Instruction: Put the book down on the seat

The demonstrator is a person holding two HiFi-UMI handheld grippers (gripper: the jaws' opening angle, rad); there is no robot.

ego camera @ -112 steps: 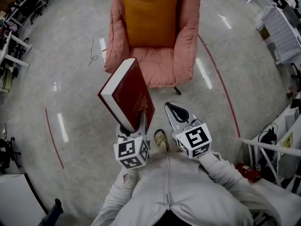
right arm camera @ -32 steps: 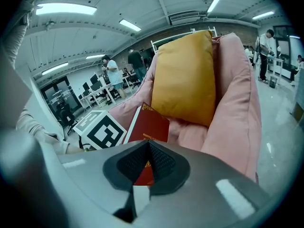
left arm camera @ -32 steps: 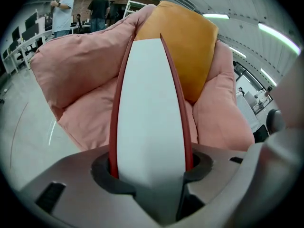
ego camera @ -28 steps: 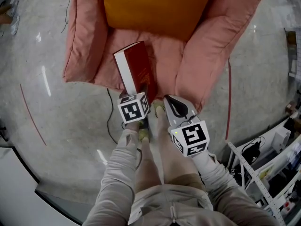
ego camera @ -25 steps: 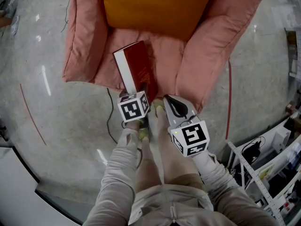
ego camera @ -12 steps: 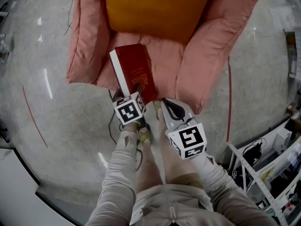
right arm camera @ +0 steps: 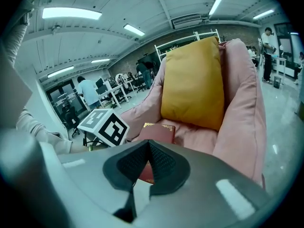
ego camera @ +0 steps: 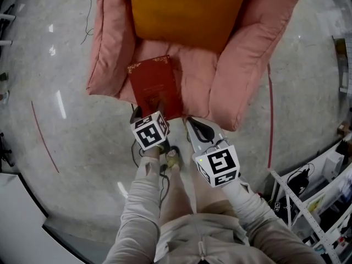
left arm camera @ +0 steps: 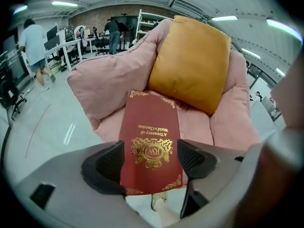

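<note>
The dark red book (ego camera: 157, 87) lies flat, cover up, on the front of the pink armchair's seat (ego camera: 195, 73). In the left gripper view the book (left arm camera: 151, 146) shows its gold crest, and its near end hangs a little over the seat's front edge. My left gripper (ego camera: 149, 114) stands open at that near end. Its pads (left arm camera: 108, 164) flank the book (right arm camera: 159, 132) without squeezing it. My right gripper (ego camera: 192, 126) hovers just right of the left one, off the seat's front. It is shut with nothing in it, jaws (right arm camera: 148, 163) meeting.
An orange cushion (ego camera: 187, 10) leans against the chair's back (left arm camera: 192, 61). The thick arms (ego camera: 242, 65) wall the seat on both sides. A black cable (ego camera: 133, 153) lies on the grey floor below the chair. Shelving (ego camera: 324, 197) stands at the right. People (left arm camera: 34, 44) stand far off.
The book has gone from standing on its edge in the left gripper to lying flat on the seat. The left jaws have spread wide and let it go.
</note>
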